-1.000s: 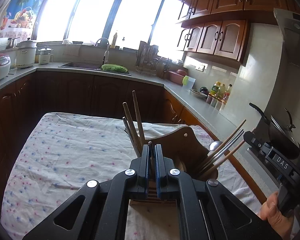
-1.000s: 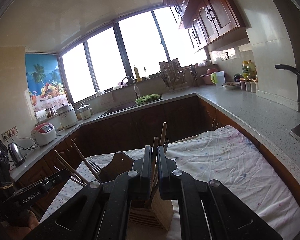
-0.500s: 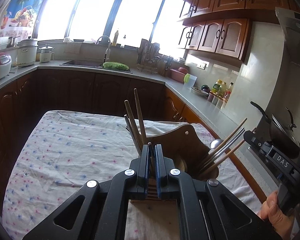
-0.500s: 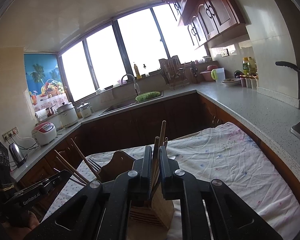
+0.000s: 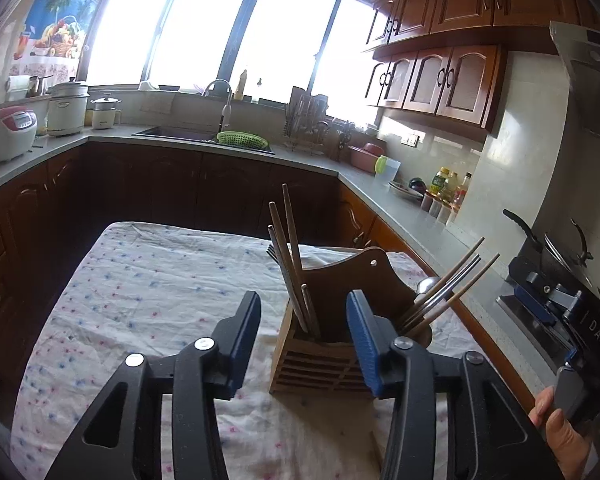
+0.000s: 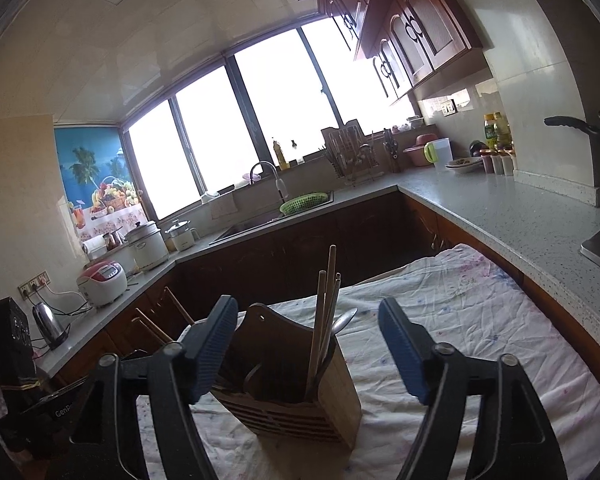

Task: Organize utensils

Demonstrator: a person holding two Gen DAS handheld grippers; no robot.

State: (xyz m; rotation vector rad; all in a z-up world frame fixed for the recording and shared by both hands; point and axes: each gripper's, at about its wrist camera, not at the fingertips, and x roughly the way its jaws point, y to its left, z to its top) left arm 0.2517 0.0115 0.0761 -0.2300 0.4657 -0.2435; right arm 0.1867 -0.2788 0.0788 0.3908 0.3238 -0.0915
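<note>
A wooden utensil holder (image 5: 320, 356) stands on the floral tablecloth. In the left wrist view, brown chopsticks and a fork (image 5: 290, 256) lean in its left compartment. More chopsticks, metal handles and a spoon (image 5: 446, 286) fan out of the right compartment. My left gripper (image 5: 304, 316) is just short of the holder; its jaws are opening and the pads touch nothing. In the right wrist view the holder (image 6: 300, 392) sits between the spread fingers of my right gripper (image 6: 308, 328). Its jaws are opening too, clear of the chopsticks (image 6: 325, 304) and spoon (image 6: 345, 320). Each gripper shows at the edge of the other's view.
The cloth-covered table (image 5: 140, 280) is ringed by a grey counter (image 6: 520, 216) with dark cabinets. A sink with a green basket (image 5: 242, 139) lies at the back, a rice cooker (image 6: 102, 282) and a kettle (image 6: 48, 324) at the left. A pan (image 5: 552, 248) sits at the right.
Both grippers were shut on utensil handles standing in the holder; both have now sprung open and let them go. The left gripper has drawn back a little from the holder.
</note>
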